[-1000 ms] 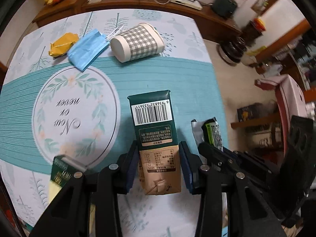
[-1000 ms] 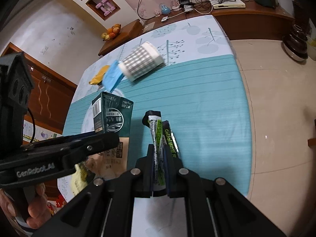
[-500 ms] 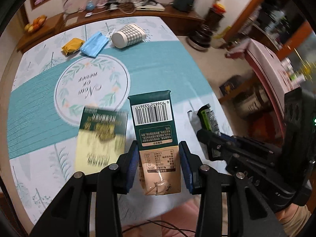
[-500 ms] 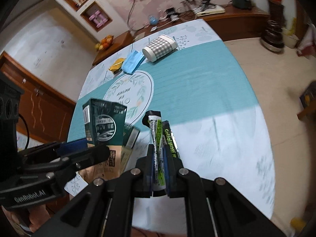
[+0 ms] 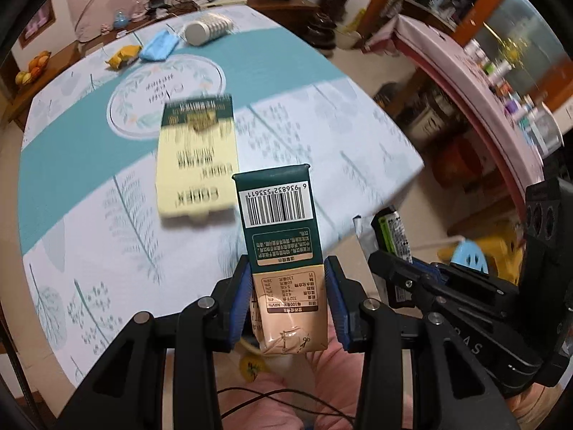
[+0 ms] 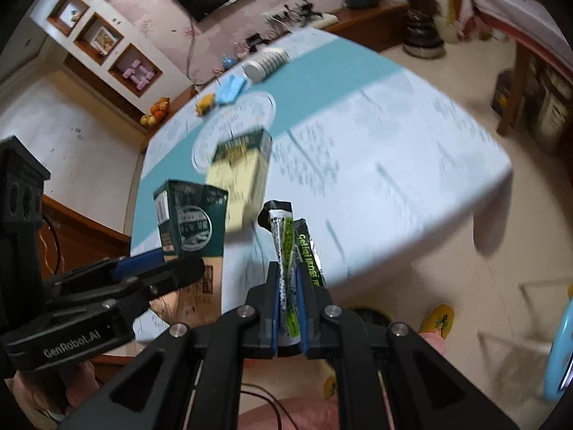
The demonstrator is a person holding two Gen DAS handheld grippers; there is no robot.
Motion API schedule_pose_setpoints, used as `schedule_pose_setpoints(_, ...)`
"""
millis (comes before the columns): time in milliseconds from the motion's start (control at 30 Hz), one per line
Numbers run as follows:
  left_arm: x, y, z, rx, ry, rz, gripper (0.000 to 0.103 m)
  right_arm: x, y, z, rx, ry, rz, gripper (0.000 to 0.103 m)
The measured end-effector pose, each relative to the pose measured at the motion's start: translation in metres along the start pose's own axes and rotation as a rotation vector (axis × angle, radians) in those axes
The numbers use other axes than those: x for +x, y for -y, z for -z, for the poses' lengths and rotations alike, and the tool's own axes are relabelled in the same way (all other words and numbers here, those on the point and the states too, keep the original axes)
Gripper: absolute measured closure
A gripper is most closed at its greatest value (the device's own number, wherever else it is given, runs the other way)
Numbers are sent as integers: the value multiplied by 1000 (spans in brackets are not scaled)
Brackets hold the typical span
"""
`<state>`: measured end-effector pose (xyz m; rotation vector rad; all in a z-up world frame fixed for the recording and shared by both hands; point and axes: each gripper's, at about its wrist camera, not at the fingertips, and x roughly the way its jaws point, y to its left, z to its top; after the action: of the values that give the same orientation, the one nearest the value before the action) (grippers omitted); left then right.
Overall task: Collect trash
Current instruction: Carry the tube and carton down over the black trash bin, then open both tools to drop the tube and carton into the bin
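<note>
My left gripper is shut on a green and tan drink carton, held upright in the air off the near edge of the table; the carton also shows in the right wrist view. My right gripper is shut on a crumpled black and green snack wrapper, just right of the left gripper; the wrapper also shows in the left wrist view. On the table lie a yellow and green carton, a checked paper cup on its side, a blue face mask and a yellow wrapper.
The table has a teal and white patterned cloth. A wooden sideboard with cables and devices stands behind it. A pink-topped counter runs along the right. A blue stool and tiled floor are at the right.
Both grippers have pulled back and up from the table with their loads still held. The table now looks farther away, and the yellow and green carton has come fully into view.
</note>
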<state>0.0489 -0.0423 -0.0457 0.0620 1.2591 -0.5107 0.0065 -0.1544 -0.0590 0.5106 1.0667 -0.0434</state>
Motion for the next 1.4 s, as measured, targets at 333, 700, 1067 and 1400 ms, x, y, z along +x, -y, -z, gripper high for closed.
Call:
schedule_pose_setpoints(333, 29, 26, 58, 42, -77, -21, 65, 5, 20, 68, 44, -100, 43, 95)
schedule_pose_setpoints(700, 143, 28, 127, -47, -183, -98, 65, 75, 89, 130, 104, -234, 16, 95)
schedule_pose_setpoints(1067, 284, -15, 177, -127, -278, -162, 64, 183, 157, 192, 139, -350, 12, 95)
schedule_pose_setpoints(1400, 362, -16, 197, -31, -305, -178, 50, 276, 190, 223, 152, -392, 22, 89)
